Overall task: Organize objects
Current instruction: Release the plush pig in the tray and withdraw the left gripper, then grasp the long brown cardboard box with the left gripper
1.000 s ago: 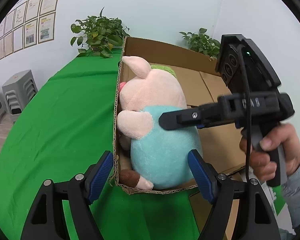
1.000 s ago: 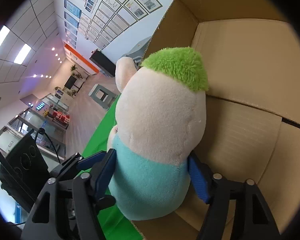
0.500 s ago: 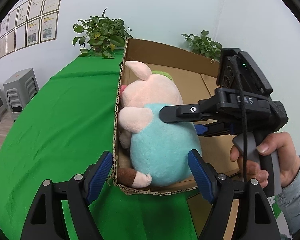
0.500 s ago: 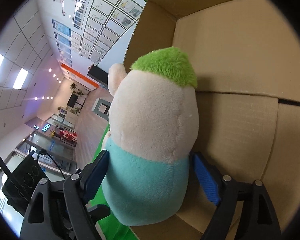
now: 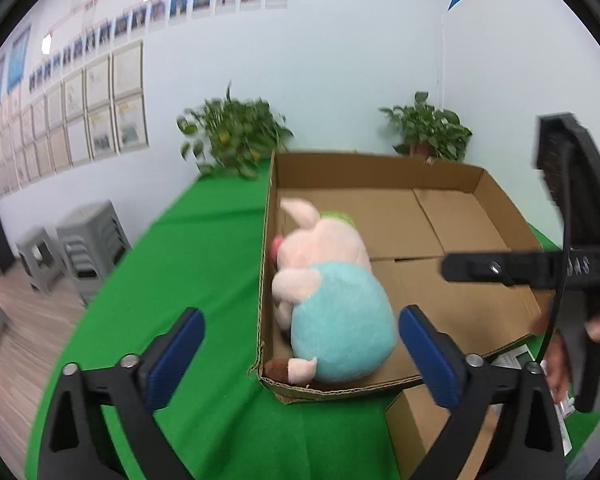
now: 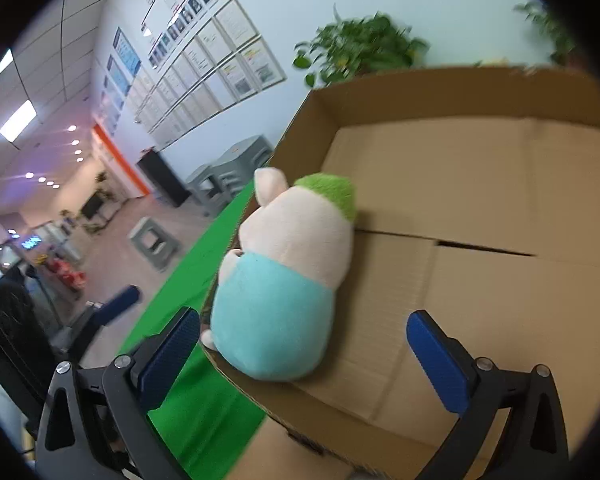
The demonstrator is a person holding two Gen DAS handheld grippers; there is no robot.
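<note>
A plush pig [image 5: 332, 292] with a pink head, green tuft and teal body lies in the near left corner of an open cardboard box [image 5: 380, 168], against its left wall. It also shows in the right wrist view [image 6: 284, 284], inside the box [image 6: 480, 208]. My left gripper [image 5: 298, 350] is open and empty, held back from the box's near edge. My right gripper [image 6: 302, 352] is open and empty, just behind the pig; its body shows in the left wrist view [image 5: 540, 268] over the box's right side.
The box sits on a green-covered table [image 5: 180, 272]. Two potted plants [image 5: 232, 136] [image 5: 428, 128] stand behind it by the wall. Grey stools [image 5: 88, 240] stand on the floor at left. A folded box flap [image 5: 420, 420] and papers [image 5: 516, 360] lie near the front right.
My right gripper opened off the pig and pulled back; the pig now lies in the box. Both grippers drew back and rose, so the box looks smaller.
</note>
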